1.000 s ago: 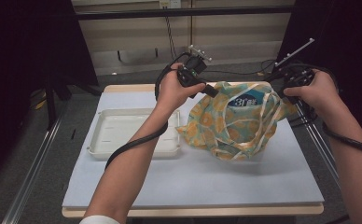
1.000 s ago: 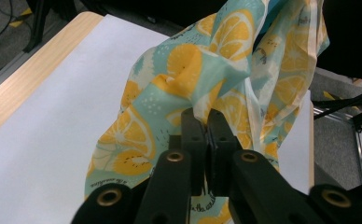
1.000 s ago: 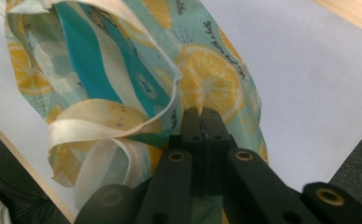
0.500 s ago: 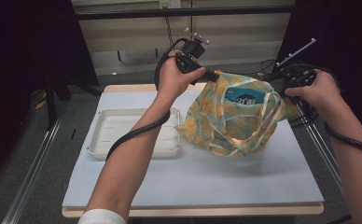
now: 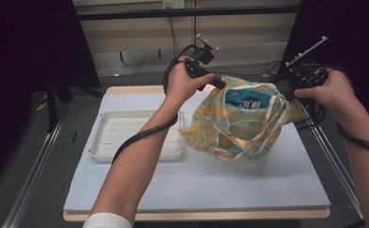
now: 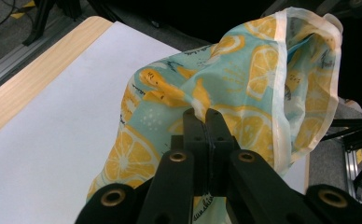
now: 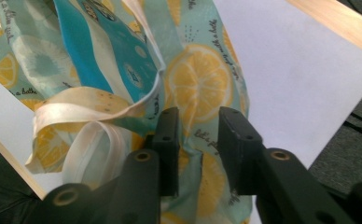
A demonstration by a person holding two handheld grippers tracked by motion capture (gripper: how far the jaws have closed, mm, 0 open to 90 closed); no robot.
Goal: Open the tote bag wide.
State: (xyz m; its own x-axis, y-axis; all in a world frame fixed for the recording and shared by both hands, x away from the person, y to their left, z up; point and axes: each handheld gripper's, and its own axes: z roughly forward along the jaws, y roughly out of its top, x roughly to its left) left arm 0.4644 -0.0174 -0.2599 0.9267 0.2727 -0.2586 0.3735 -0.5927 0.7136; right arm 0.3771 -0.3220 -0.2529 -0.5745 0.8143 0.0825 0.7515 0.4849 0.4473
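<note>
**Lemon-print bag held up between two claws**

A lemon-print cloth tote bag (image 5: 242, 121) sits on the far right part of the desk (image 5: 197, 185), its bottom resting on the white sheet and its mouth pulled open upward. Inside the mouth stands a blue package (image 5: 249, 99) with white lettering. The bag's pale straps (image 5: 268, 118) droop over its front.

The left claw (image 5: 219, 84) meets the bag at the near-left rim. In the left gripper view the two black jaws are pressed together on a fold of the printed cloth (image 6: 202, 109), with the bag's cream-edged rim (image 6: 281, 84) rising beyond them. The left claw's tip (image 6: 206, 116) shows no gap.

The right claw (image 5: 291, 92) reaches the bag from the right side. In the right gripper view its jaws stand apart with a bunch of the lemon cloth (image 7: 195, 135) lying in the gap between them (image 7: 197, 140); whether the cloth is squeezed cannot be told.

The left hand (image 5: 185, 83) is raised above the desk's far edge, forearm stretching up from the lower centre of the high view with the cable trailing along it. The right hand (image 5: 330, 90) is held off the desk's right edge, at about the same height.

A white tray (image 5: 125, 142) lies on the desk left of the bag, just beside it.
</note>
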